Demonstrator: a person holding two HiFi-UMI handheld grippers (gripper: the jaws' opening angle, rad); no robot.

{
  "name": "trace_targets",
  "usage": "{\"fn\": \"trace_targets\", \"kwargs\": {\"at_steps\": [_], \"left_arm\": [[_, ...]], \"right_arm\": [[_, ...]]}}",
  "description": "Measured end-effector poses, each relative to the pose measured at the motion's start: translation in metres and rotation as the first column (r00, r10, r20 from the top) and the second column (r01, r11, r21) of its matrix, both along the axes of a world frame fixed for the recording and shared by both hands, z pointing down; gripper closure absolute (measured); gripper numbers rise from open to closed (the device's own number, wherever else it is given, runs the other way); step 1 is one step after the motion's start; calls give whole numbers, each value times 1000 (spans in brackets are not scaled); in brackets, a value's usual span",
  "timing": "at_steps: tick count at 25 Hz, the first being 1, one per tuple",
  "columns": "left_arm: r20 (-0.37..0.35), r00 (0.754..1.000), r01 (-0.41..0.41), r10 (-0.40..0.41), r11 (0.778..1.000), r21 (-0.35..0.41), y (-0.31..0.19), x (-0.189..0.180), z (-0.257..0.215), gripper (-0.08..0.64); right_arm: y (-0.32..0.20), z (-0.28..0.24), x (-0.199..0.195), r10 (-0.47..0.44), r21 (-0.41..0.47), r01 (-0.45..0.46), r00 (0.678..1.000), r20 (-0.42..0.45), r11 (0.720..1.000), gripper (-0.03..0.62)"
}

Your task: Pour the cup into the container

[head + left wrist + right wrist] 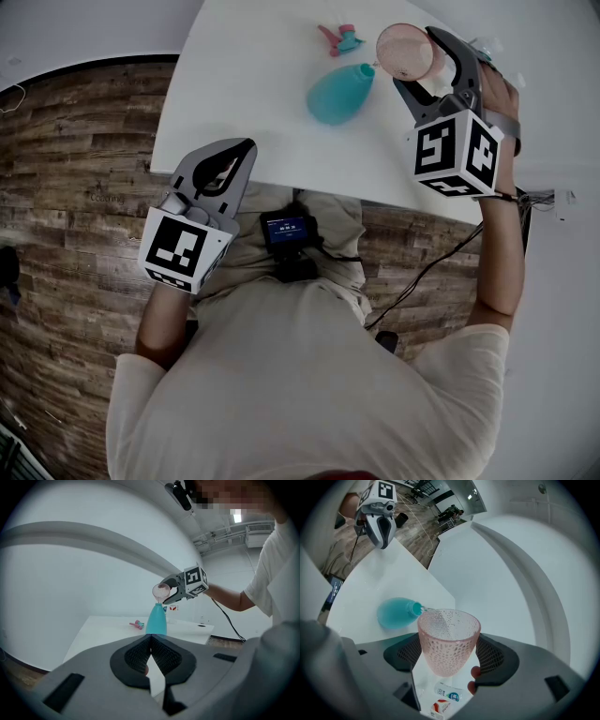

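My right gripper [427, 66] is shut on a pink dimpled cup [447, 639], also [405, 52], which it holds tipped with its rim at the mouth of a teal bottle-shaped container [339, 93]. A thin stream runs from the cup's rim into that container [396, 613]. In the left gripper view the cup [161, 591] hangs just above the container's neck [156, 618]. My left gripper [225, 173] hovers off the table's near edge, its jaws shut with nothing between them [151, 657].
A white table [262, 103] carries a pink and teal clip-like item [337, 39] beyond the container. A small bottle [446, 693] and a red-white packet [439, 708] lie below the cup. Wood floor lies to the left; a cable [422, 272] hangs by the person's right arm.
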State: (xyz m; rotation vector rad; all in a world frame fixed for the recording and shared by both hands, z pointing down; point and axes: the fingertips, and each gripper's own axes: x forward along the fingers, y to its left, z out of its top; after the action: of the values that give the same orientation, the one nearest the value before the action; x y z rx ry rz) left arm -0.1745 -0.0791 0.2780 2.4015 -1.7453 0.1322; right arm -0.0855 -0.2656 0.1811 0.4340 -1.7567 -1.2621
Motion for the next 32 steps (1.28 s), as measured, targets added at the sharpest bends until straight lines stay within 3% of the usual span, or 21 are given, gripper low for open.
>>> {"fn": "trace_targets", "kwargs": {"at_steps": [32], "left_arm": [[1,1000,7,-7,1000,6,6,-4,0,548]], "right_arm": [[0,-2,-1,-15,109,24,997,-78,994,232]]}}
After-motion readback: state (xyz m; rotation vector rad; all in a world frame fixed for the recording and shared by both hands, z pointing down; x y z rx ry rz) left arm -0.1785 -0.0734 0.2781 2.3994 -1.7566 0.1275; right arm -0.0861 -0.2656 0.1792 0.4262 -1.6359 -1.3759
